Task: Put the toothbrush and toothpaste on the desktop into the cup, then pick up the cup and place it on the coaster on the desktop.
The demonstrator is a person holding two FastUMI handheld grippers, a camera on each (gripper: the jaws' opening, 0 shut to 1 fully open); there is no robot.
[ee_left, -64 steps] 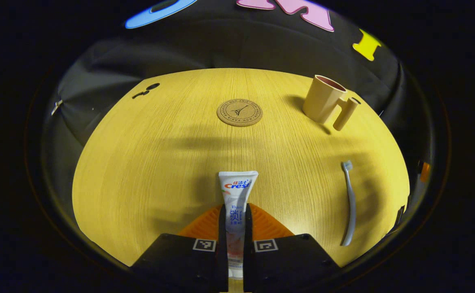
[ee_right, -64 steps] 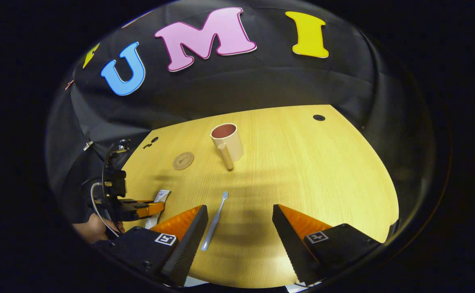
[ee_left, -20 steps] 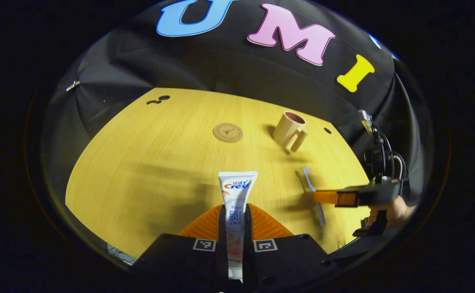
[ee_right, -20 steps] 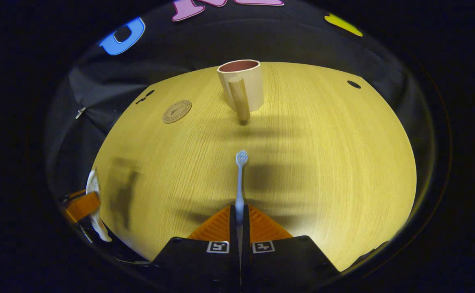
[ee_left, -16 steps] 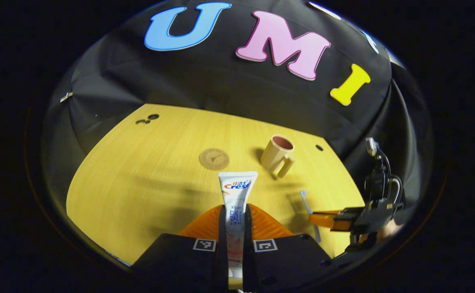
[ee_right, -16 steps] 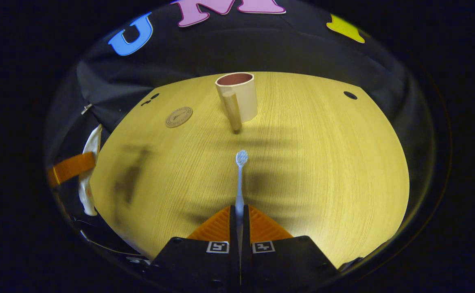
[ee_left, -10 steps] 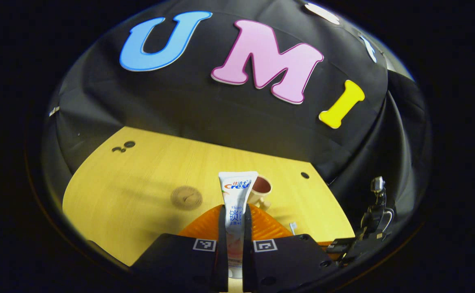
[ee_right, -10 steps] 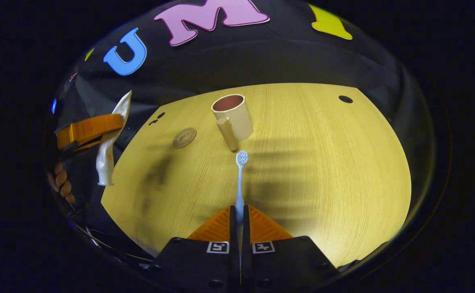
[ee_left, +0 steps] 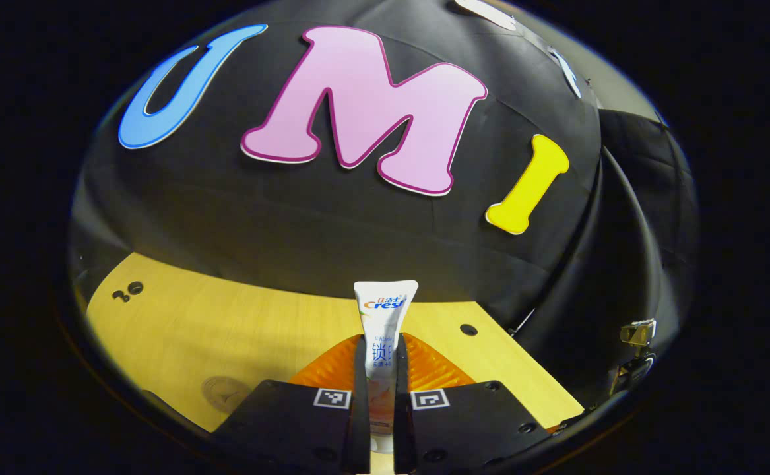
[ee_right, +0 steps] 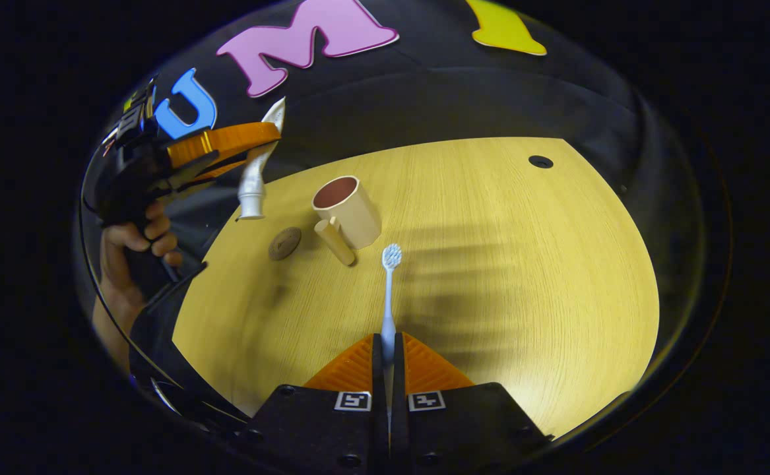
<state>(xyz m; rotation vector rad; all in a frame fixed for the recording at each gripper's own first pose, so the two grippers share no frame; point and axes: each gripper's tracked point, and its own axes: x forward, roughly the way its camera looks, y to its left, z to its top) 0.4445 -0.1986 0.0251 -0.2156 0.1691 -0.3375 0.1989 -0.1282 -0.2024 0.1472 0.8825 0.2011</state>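
In the left gripper view my left gripper point(ee_left: 380, 349) is shut on the white toothpaste tube point(ee_left: 383, 313), which points up and forward at the wall. The right gripper view shows that same left gripper point(ee_right: 253, 142) raised high at the left, the toothpaste tube point(ee_right: 255, 178) hanging cap down just left of the cup. My right gripper point(ee_right: 388, 349) is shut on the pale blue toothbrush point(ee_right: 390, 290), bristles forward, lifted off the table. The beige cup point(ee_right: 347, 211) stands upright with its handle toward me, beyond the brush head. The round brown coaster point(ee_right: 284, 243) lies left of the cup; the coaster point(ee_left: 225, 389) also shows by my left gripper's body.
The yellow wooden table point(ee_right: 490, 264) has a cable hole point(ee_right: 540, 161) at its far right and a cable hole point(ee_left: 468, 329) near the wall. A hand point(ee_right: 137, 244) holds the left gripper's grip.
My left gripper has risen and tilted up with the toothpaste, so the cup dropped out of its view. It has moved over toward the cup. My right gripper lifted the toothbrush slightly.
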